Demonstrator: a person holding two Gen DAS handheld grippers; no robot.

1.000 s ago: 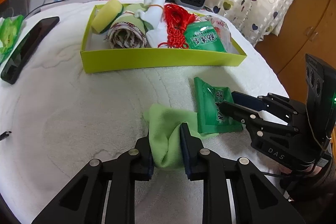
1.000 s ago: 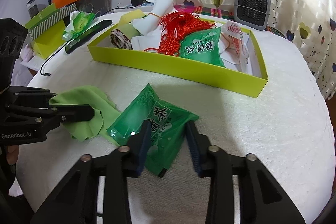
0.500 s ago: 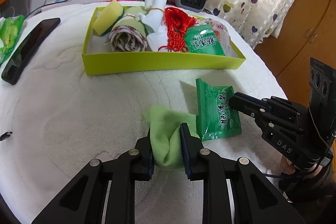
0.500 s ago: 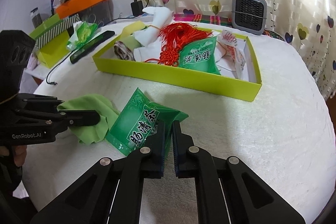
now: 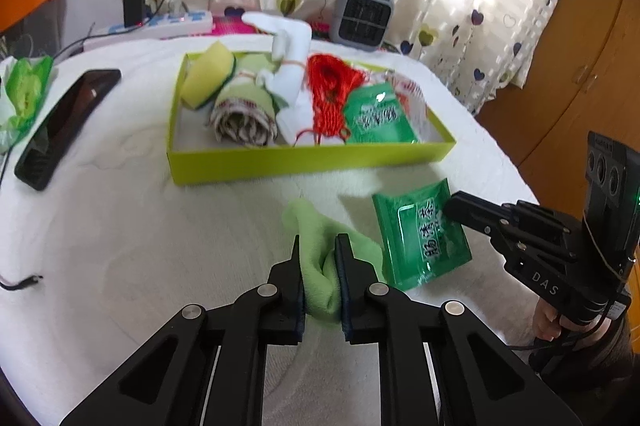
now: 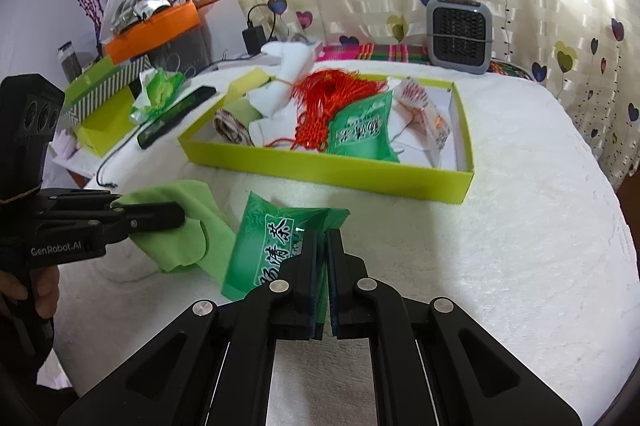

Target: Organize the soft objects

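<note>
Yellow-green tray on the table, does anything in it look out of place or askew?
Mostly tidy. In the yellow-green tray, the white rolled cloth stands up and leans over the far rim, and the red tassel sprawls across the green packet beside it.

A soft, matt light-green cloth [image 5: 316,250] is seen bunched beside a glossy green plastic tea packet [image 5: 420,238] with a crinkled, reflective film. Both lie on a white, fleecy, quilted table cover [image 5: 120,226]. The shallow lime-green cardboard tray [image 5: 304,158] looks smooth and matt. The black gripper fingers [image 6: 308,258] appear to be matt plastic, fitted with shiny metal pins.
</note>
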